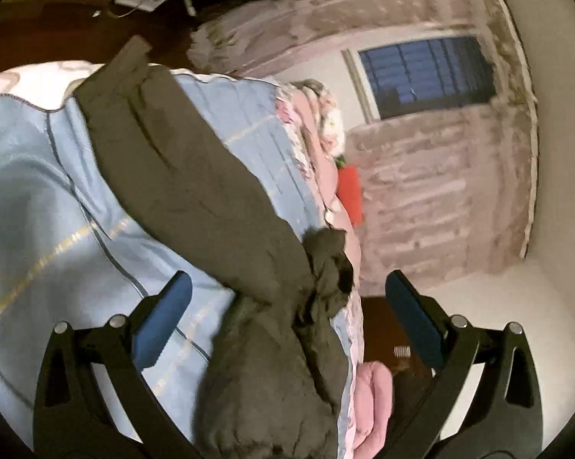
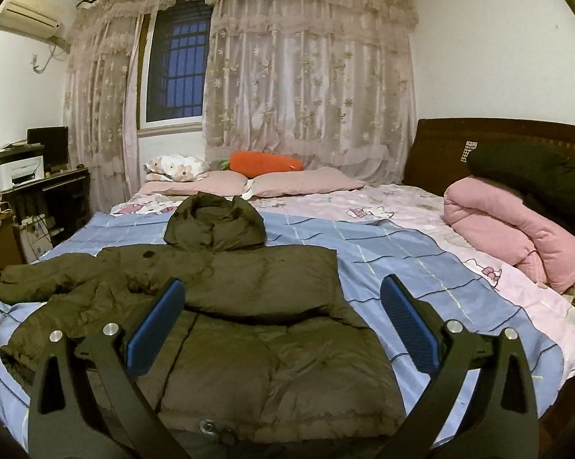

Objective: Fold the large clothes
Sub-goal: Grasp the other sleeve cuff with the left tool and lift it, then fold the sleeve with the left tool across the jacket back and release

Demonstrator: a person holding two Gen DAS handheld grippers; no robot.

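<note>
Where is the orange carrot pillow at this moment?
In the right wrist view, the carrot pillow lies at the far side of the bed, below the curtain, behind the pink pillows.

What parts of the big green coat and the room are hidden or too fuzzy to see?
- Jacket hem: right wrist view, cut off by the bottom edge and the right gripper.
- Jacket sleeve: left wrist view, motion blur smears its detail.
- Black bundle on the pink quilt: right wrist view, cut off by the edge.
</note>
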